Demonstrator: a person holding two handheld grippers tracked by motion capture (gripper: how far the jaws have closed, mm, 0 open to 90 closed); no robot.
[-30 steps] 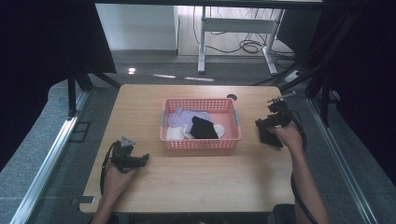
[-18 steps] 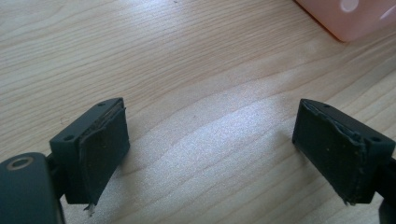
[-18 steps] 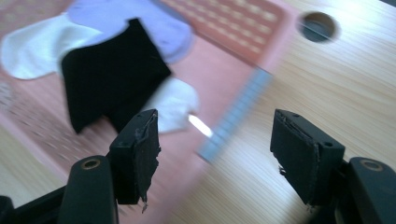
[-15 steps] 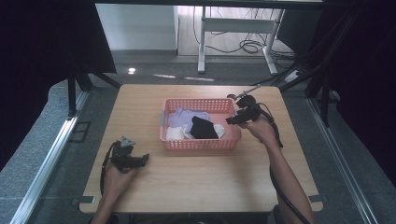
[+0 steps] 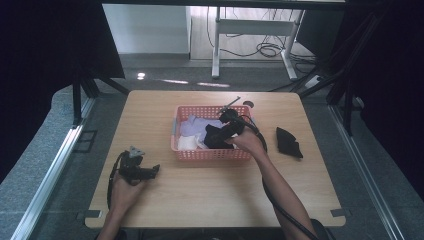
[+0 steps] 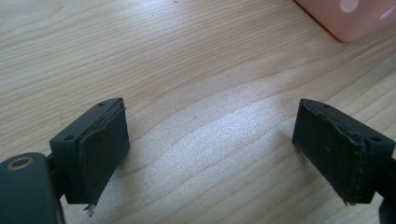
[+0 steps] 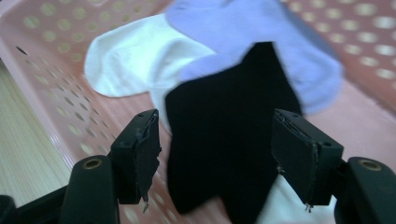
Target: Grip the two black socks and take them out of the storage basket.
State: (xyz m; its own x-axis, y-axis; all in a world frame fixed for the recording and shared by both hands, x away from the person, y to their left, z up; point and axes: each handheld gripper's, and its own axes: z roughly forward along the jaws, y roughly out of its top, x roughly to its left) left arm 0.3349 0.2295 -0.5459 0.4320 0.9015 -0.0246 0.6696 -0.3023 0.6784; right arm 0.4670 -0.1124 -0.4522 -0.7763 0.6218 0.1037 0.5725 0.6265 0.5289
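Observation:
A pink perforated basket (image 5: 212,154) sits mid-table with several socks in it. My right gripper (image 5: 219,134) hovers inside it, open, its jaws straddling a black sock (image 7: 224,154) without pressing on it. That black sock lies over a white sock (image 7: 126,60) and a lilac sock (image 7: 261,32). The pads (image 7: 149,154) stand well apart. Another black sock (image 5: 289,142) lies flat on the table to the basket's right. My left gripper (image 5: 152,171) rests near the table's front left, open over bare wood (image 6: 210,93).
The basket's corner (image 6: 355,18) shows far off in the left gripper view. The wooden table (image 5: 210,200) has bare room in front of the basket. A cable trails from the right gripper along the forearm. Dark frames and floor surround the table.
My right gripper has travelled left from the table's right side to over the basket and dropped a little. A black sock lies where it was. The left gripper has stayed put.

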